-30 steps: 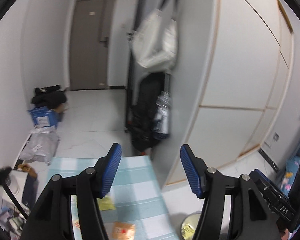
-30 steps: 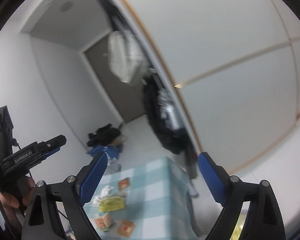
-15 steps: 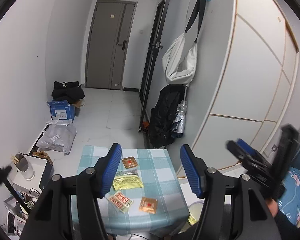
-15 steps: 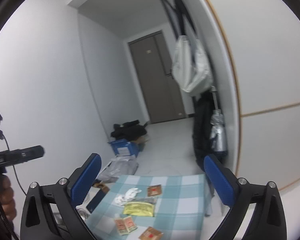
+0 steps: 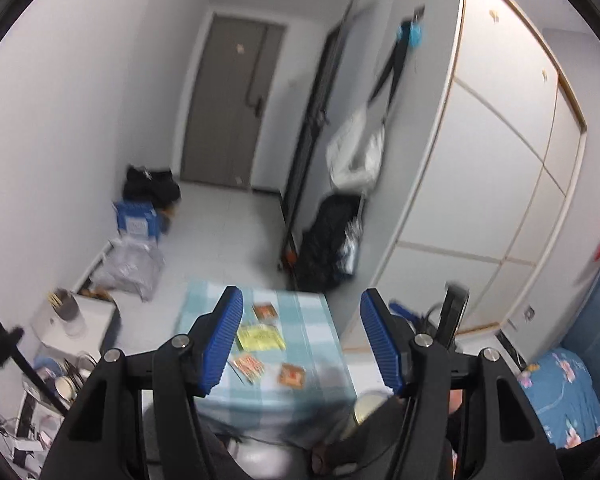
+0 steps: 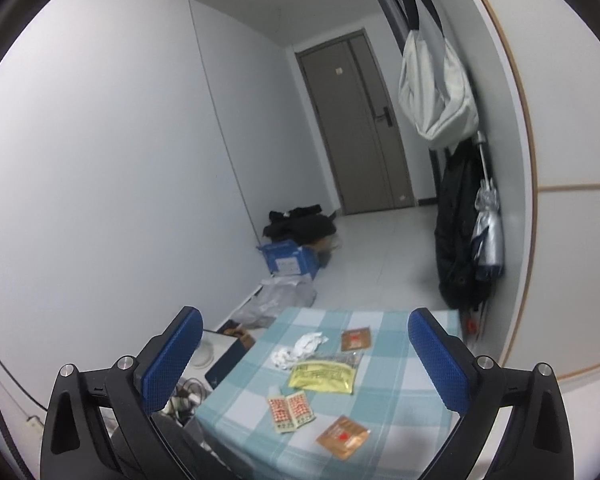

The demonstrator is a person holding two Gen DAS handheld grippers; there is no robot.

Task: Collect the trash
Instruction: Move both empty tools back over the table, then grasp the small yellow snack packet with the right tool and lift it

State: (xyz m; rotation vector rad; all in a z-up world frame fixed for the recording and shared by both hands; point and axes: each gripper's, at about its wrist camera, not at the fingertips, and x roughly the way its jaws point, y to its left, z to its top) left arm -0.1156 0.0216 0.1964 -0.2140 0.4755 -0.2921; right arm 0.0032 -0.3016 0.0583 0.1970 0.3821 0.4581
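- My right gripper (image 6: pixel 306 356) has just been opening and now stands at its widest, with nothing between the jaws.
- My left gripper (image 5: pixel 302 340) hangs partly spread, gripping nothing.
- Both are held above the checked table (image 6: pixel 396 392).
- On it I see the trash: a yellow packet (image 6: pixel 324 376) mid-table, crumpled white tissue (image 6: pixel 298 348) just beside it, two brown sachets (image 6: pixel 355 338) and a red-patterned wrapper (image 6: pixel 291 410).
- A metal bin (image 5: pixel 370 408) sits by the table's right edge, blurred.

On the checked table (image 6: pixel 384 396) lies flat trash — a yellow packet (image 6: pixel 323 376), two brown sachets (image 6: pixel 355 338) (image 6: pixel 343 437), a red-printed wrapper (image 6: pixel 291 411) and crumpled white tissue (image 6: pixel 298 349) — all loosely clustered.
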